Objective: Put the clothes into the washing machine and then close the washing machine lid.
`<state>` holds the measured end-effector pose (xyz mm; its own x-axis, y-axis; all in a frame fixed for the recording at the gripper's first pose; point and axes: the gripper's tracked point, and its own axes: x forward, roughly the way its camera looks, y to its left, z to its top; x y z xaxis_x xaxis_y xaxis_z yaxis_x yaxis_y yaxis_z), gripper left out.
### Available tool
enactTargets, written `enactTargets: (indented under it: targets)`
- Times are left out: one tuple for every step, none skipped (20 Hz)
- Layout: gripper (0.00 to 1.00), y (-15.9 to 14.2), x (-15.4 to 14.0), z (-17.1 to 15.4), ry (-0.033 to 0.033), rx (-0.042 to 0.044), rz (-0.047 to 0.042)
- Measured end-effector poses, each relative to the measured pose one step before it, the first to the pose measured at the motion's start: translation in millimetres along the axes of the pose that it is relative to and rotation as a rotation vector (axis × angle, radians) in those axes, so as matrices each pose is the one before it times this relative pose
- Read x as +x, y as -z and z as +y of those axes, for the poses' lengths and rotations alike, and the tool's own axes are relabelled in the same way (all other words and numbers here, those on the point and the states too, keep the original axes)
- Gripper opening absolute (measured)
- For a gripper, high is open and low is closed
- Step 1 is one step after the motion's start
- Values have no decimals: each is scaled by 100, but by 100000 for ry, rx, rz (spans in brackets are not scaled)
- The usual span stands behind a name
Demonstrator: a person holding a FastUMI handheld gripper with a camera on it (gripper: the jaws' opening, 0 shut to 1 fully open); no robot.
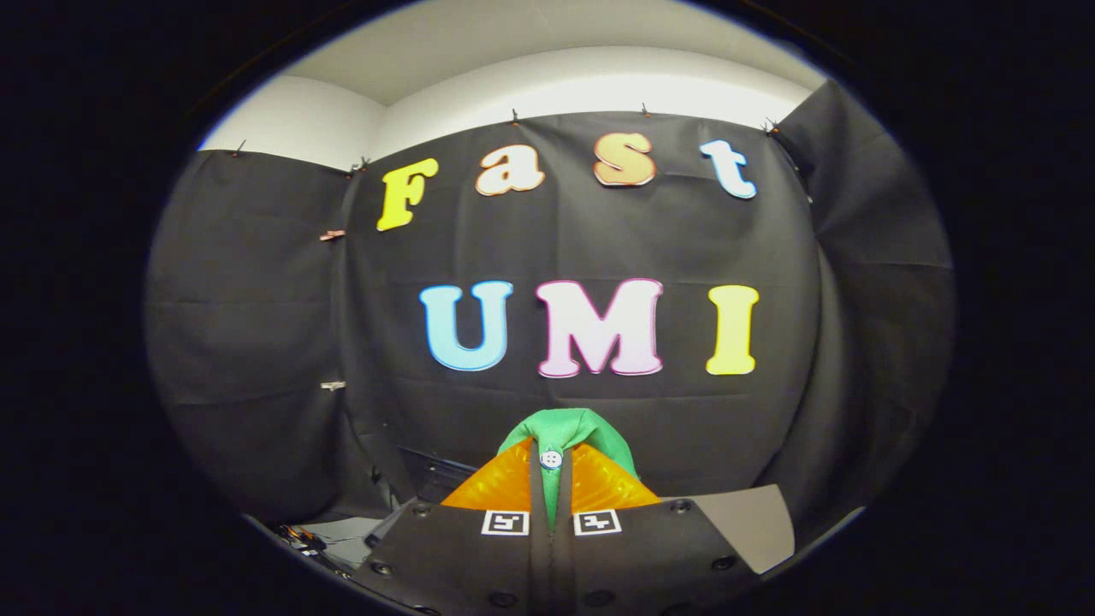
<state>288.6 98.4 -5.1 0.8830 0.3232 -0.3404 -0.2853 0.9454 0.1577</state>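
My gripper (552,488) is raised and faces the booth's black wall. Its two fingers stand close together, shut on a green garment (571,430) with a small white button (551,459). The cloth bunches up above the fingertips and a thin strip of it runs down between the fingers. How far the garment hangs below is hidden by the gripper body.
A pale flat surface (753,524) shows low beside the right finger. Dark equipment and cables (342,535) lie low to the left of the gripper. The black cloth wall (257,342) closes the space ahead and on both sides.
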Motion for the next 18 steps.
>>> enactTargets:
  targets:
    - [4, 240, 534, 1425, -2886, 1273, -155]
    - [4, 348, 753, 1325, -2510, 1089, 155]
    - [4, 472, 821, 1286, -2823, 485, 516]
    - [4, 616, 845, 1330, -2928, 17, 922]
    - [4, 748, 915, 1221, -2677, -265, 1395]
    - [4, 908, 913, 1221, -2580, -496, 1631]
    - [4, 879, 897, 1080, -2257, -575, 1780]
    - [4, 941, 921, 890, -1903, -523, 1622]
    - [5, 839, 1020, 912, -1778, -205, 1345]
    - [5, 969, 1002, 771, -1632, 163, 1309]
    - [4, 1049, 1128, 669, -1395, 93, 1579]
    - [4, 1009, 1190, 627, -1493, -50, 1619]
    - [4, 1049, 1121, 584, -1431, -194, 1575]
    - [4, 1135, 1280, 502, -1272, -573, 1925]
    - [4, 1238, 1316, 313, -1057, -702, 1976]
    - [4, 1245, 1348, 206, -841, -849, 2246]
    - [4, 1284, 1282, 6, -519, -790, 2449]
    - [4, 1361, 1359, 42, -546, -473, 2754]
